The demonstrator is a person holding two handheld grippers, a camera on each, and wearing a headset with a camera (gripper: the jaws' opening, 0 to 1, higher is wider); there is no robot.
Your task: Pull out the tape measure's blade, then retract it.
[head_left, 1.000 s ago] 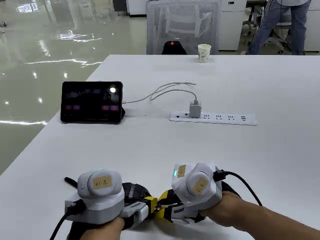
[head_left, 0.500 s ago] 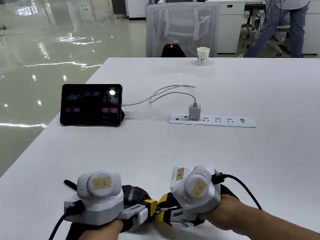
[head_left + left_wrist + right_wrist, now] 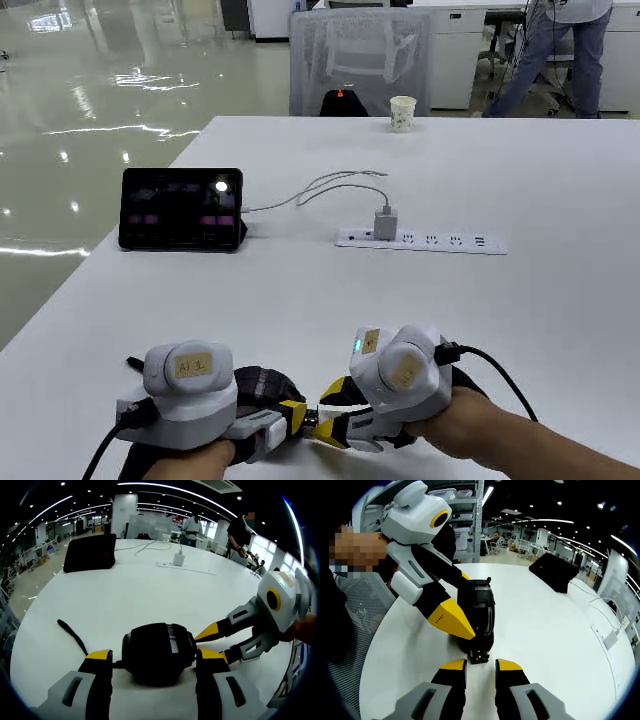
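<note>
The black tape measure (image 3: pixel 157 652) lies on the white table (image 3: pixel 300 300), and my left gripper (image 3: pixel 155 656) is shut on its case from both sides. Its thin black strap (image 3: pixel 70 635) trails away across the table. In the right gripper view the case (image 3: pixel 477 612) stands on edge with the small metal blade hook (image 3: pixel 479 656) at its near end. My right gripper (image 3: pixel 480 664) is narrowly open, with the hook right at its yellow tips. In the head view the left gripper (image 3: pixel 290 415) and right gripper (image 3: pixel 325 425) meet tip to tip beside the tape measure (image 3: pixel 265 385).
Farther back on the table are a dark tablet (image 3: pixel 182 207), a white power strip (image 3: pixel 420 240) with a plugged charger (image 3: pixel 387 220), and a paper cup (image 3: pixel 402 110). A mesh chair (image 3: pixel 360 55) stands behind the table, and a person (image 3: pixel 565 45) stands at the back right.
The two grippers have drawn slightly apart, the left one to the left and the right one to the right. The tape measure stays in the left gripper.
</note>
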